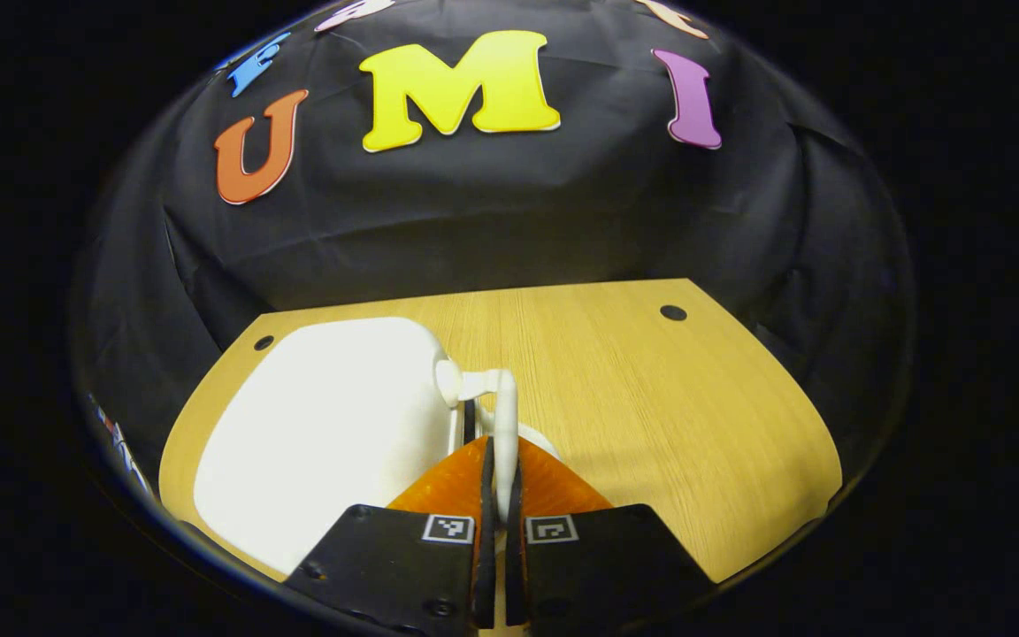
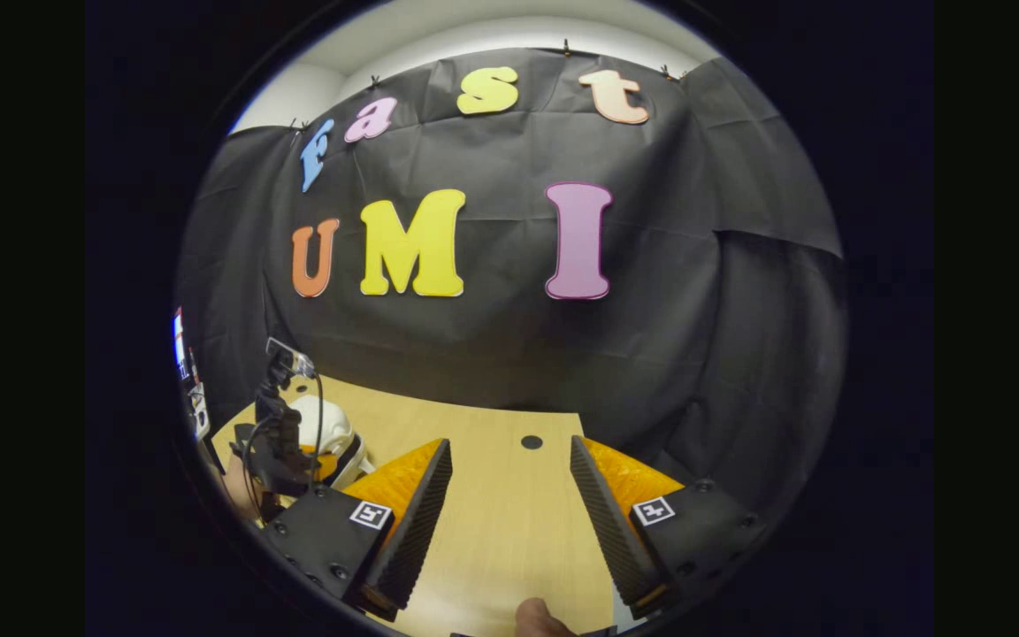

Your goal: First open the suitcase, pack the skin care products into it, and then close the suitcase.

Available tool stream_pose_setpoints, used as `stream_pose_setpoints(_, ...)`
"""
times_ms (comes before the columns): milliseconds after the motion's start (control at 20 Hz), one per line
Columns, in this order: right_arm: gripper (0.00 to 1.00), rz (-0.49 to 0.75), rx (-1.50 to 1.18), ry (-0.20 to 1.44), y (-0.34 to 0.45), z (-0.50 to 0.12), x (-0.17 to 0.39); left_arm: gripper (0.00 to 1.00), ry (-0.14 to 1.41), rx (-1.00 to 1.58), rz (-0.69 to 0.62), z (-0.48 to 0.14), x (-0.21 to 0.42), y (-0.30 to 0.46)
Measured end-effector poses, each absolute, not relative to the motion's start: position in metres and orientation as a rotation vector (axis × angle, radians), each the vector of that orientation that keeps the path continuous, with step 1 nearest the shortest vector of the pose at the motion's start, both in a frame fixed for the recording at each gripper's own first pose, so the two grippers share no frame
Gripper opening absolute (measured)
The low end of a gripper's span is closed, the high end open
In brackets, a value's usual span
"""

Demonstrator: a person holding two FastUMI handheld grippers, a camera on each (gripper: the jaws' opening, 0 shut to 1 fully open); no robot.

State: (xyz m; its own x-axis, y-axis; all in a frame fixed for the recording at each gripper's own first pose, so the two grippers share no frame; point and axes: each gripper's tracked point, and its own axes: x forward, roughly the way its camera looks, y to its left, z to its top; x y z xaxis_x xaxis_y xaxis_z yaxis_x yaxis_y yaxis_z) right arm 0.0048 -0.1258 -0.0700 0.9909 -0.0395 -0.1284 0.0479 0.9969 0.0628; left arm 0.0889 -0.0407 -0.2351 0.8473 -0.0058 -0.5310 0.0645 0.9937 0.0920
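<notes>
In the left gripper view, I am seeing my left hand-held gripper (image 1: 496,495) pinching the slim white plastic handle (image 1: 504,425) of the white hard-shell suitcase (image 1: 333,433), both fingers pressing on the handle from either side with almost no gap between them. The suitcase is lying flat and shut on the light wooden tabletop (image 1: 651,416), sitting toward the near left of it, its rounded lid spreading away to the left of my fingers. The handle is arching up from a round white knob on the suitcase's right edge, just beyond my fingertips. Farther off, bare wood is running back to two small dark round holes (image 1: 673,312) near the far edge, and the black cloth wall is hanging behind that.

In the right gripper view, I am holding my right hand-held gripper (image 2: 509,504) spread wide, nothing between its fingers, over bare tabletop (image 2: 509,531). A fingertip (image 2: 538,617) is showing at the near edge. Off to the left and farther away, the left hand-held gripper (image 2: 279,442) with its cabling is standing against the white suitcase (image 2: 328,433). I cannot make out any skin care products.
</notes>
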Motion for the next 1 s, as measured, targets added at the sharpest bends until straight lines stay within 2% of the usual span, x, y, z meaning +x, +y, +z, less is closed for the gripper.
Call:
stream_pose_setpoints(200, 0.78, -0.042, 0.044, 0.097, -0.135, -0.073, 0.007, 0.16, 0.624, 0.084, -0.044, -0.258, 0.083, -0.052)
stream_pose_setpoints(300, 0.8, -0.034, 0.04, 0.077, -0.135, -0.069, 0.006, 0.27, 0.627, 0.07, -0.056, -0.258, 0.082, -0.062)
stream_pose_setpoints(350, 0.8, -0.034, 0.036, 0.071, -0.136, -0.068, 0.007, 0.44, 0.617, 0.07, -0.05, -0.253, 0.081, -0.065)
stream_pose_setpoints(400, 0.8, -0.035, 0.032, 0.064, -0.137, -0.066, 0.006, 0.49, 0.598, 0.063, -0.042, -0.246, 0.082, -0.067)
stream_pose_setpoints(450, 0.78, -0.039, 0.032, 0.054, -0.137, -0.062, 0.007, 0.6, 0.583, 0.044, -0.04, -0.236, 0.08, -0.068)
stream_pose_setpoints(550, 0.8, -0.051, 0.034, 0.034, -0.135, -0.051, 0.006, 0.94, 0.52, 0.005, -0.026, -0.202, 0.075, -0.067)
stream_pose_setpoints(600, 0.8, -0.055, 0.036, 0.023, -0.131, -0.044, 0.007, 0.93, 0.477, -0.004, -0.011, -0.18, 0.073, -0.064)
stream_pose_setpoints(650, 0.78, -0.068, 0.035, 0.009, -0.128, -0.038, 0.007, 0.98, 0.43, -0.015, 0.004, -0.156, 0.071, -0.058)
stream_pose_setpoints(1000, 0.8, -0.118, 0.034, -0.053, -0.088, 0.021, 0.009, 0.97, 0.148, -0.076, -0.01, 0.001, 0.029, -0.031)
